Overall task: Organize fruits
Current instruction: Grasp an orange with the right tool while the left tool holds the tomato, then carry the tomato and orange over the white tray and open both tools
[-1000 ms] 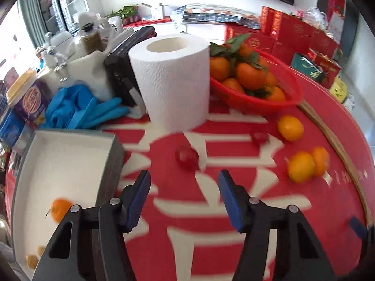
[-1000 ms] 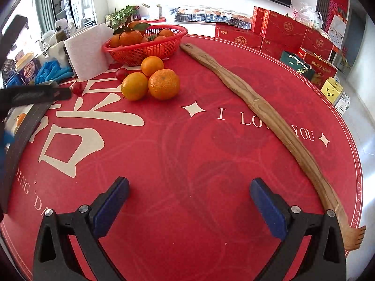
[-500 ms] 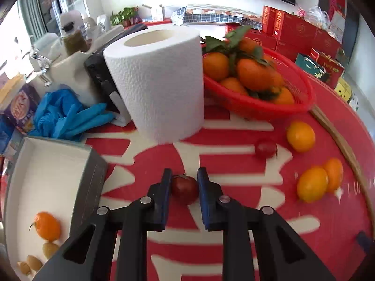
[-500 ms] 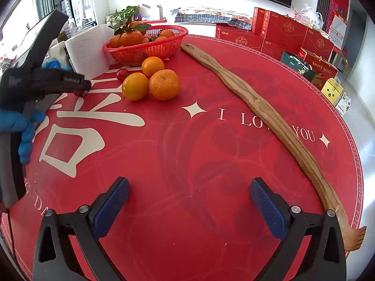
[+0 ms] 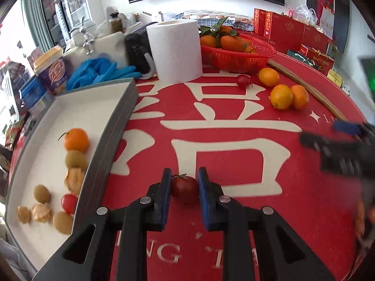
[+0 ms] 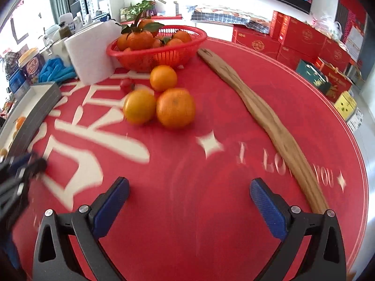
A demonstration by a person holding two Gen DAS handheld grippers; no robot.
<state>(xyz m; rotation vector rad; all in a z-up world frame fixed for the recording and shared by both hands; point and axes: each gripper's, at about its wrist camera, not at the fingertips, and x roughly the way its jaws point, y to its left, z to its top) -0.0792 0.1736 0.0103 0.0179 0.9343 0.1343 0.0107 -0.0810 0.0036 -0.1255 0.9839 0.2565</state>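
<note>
My left gripper [image 5: 184, 187] is shut on a small dark red tomato [image 5: 184, 188] and holds it above the red tablecloth, just right of the white tray [image 5: 110, 126]. The tray holds a small orange [image 5: 76, 139], several kiwis and other small fruits, and a red tomato [image 5: 68, 202]. Another tomato [image 5: 243, 80] and three oranges [image 5: 281, 96] lie loose near the red basket [image 5: 236, 57] of oranges. My right gripper [image 6: 189, 195] is open and empty over the cloth, short of the three oranges [image 6: 174, 107]; it shows blurred in the left wrist view [image 5: 337, 149].
A paper towel roll [image 5: 174, 50] stands behind the tray, with blue gloves [image 5: 100, 72], tubs and bottles at the back left. A long wooden stick [image 6: 264, 121] lies across the right of the table. Red gift boxes [image 6: 302, 39] stand beyond the table edge.
My left gripper has pulled back from the paper towel roll toward the tray side with the tomato shut in it. My right gripper has moved forward toward the loose oranges.
</note>
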